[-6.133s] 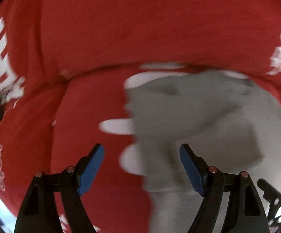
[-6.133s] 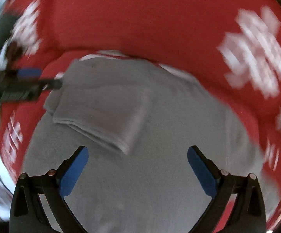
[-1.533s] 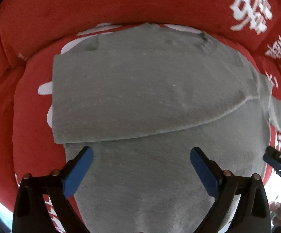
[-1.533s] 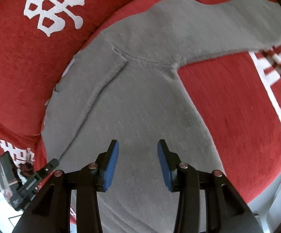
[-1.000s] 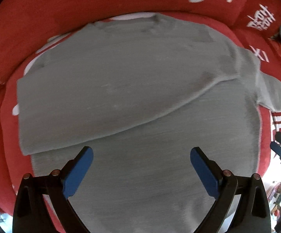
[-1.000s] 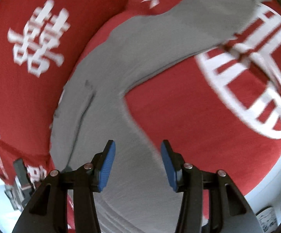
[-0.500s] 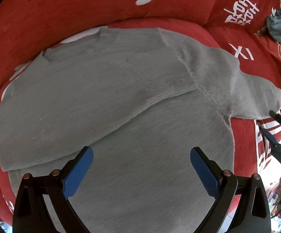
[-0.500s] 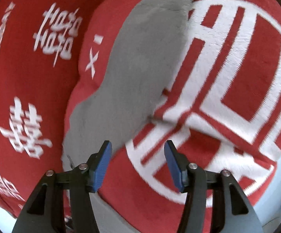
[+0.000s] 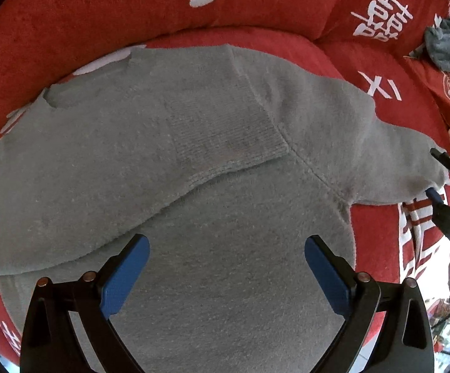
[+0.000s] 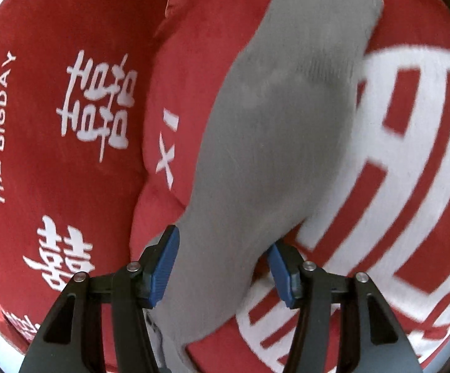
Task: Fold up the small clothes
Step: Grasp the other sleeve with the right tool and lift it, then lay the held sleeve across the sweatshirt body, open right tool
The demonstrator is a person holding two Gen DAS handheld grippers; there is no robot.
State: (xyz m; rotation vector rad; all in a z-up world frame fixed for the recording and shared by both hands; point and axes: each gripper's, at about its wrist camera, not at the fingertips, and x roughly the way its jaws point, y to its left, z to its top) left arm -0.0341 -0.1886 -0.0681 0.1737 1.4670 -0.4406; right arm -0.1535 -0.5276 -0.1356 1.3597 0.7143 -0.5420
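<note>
Start at the left of the left wrist view: the grey sweater point(image 9: 194, 171) lies flat on the red sofa seat point(image 9: 377, 248), and one sleeve point(image 9: 131, 161) is already folded across the chest, its ribbed cuff point(image 9: 228, 133) ending near the middle. Your left gripper point(image 9: 226, 267) hangs almost straight down over the lower body of the sweater, jaws wide apart and empty, the blue pads clear of the cloth.

Further right, the other sleeve point(image 9: 389, 155) runs out flat toward the right edge of the seat. That is the piece the next fold looks to turn on. Its long axis leads away from the body to where your right gripper point(image 9: 436, 180) sits at the cuff end, so the right hand is much the nearer one.

From the right wrist view, the sleeve point(image 10: 274, 143) stretches forward and away from the right gripper point(image 10: 220, 267), its cuff point(image 10: 333, 15) at the far end. The jaws are part open with the sleeve lying between them; the pads do not look pressed on it.

Nothing lies on the sleeve's path back across the chest. A crumpled grey cloth point(image 9: 448, 46) sits on the far cushion, well apart.
</note>
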